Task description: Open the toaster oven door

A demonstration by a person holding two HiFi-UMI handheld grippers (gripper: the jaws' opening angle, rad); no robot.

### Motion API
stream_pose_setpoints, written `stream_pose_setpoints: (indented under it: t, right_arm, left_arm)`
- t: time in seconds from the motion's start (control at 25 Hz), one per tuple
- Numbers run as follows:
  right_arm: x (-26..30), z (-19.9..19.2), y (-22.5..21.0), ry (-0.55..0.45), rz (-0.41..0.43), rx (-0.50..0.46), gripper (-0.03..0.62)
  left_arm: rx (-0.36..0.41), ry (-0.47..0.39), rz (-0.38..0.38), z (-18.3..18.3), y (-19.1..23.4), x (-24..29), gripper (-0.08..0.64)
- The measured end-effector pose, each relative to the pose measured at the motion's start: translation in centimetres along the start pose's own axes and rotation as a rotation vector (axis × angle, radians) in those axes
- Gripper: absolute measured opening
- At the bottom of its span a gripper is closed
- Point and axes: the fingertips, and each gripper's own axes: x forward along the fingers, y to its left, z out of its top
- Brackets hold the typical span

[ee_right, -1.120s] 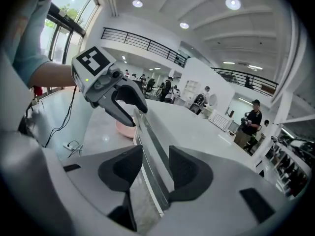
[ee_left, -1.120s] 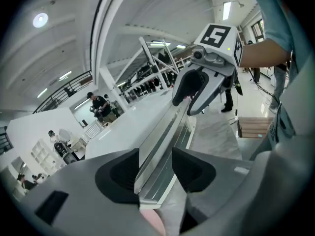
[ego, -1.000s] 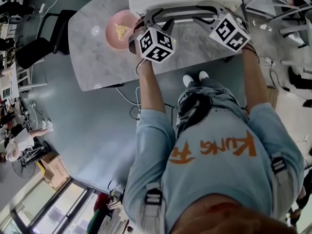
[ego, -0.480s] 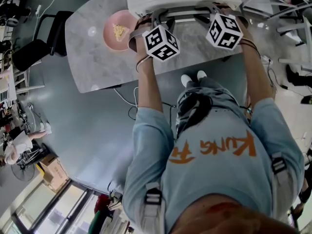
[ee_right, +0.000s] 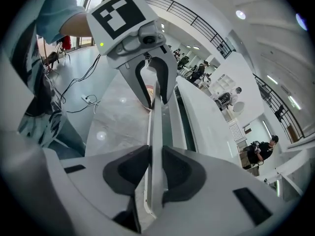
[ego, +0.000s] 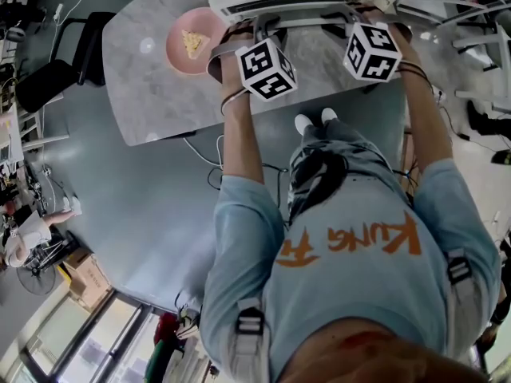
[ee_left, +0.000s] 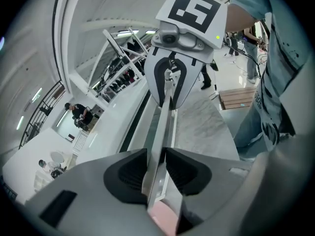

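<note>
Newly tight on handle [ee_left: 166,117]: L-claw [ee_left: 157,176], R-claw [ee_right: 155,176]

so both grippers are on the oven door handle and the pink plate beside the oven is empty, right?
No. The plate isn't empty: a piece of food lies on it, per the head view. The left gripper and right gripper, jaws just closing, do clamp the handle.
</note>
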Motion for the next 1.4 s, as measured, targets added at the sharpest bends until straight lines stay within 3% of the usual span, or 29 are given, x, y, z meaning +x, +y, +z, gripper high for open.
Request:
stream_pose_setpoints:
  t: [0.4, 0.6, 1.08, 1.4]
  right_arm:
    - [-0.1, -0.2, 3.8, -0.008, -0.035, -0.047, 0.078]
    - [0.3, 0.2, 5.8, -0.023, -0.117, -0.038, 0.077]
    - [1.8, -0.5, 11.1, 0.017, -0.215, -0.056, 0.072]
    - [3.8, -1.5, 14.9, 0.026, -0.297, -0.018, 0.078]
  left_arm:
    - [0.011, -0.026, 0.070, -0.2, -3.7, -0.7, 0.118]
    - [-0.011, -0.037, 0.085, -1.0, -5.7, -1.2, 0.118]
    - [0.024, 0.044, 0.078, -2.7, -11.3, -0.7, 0.095]
    - [-0.060, 0.062, 0.114, -4.4, -15.2, 0.7, 0.094]
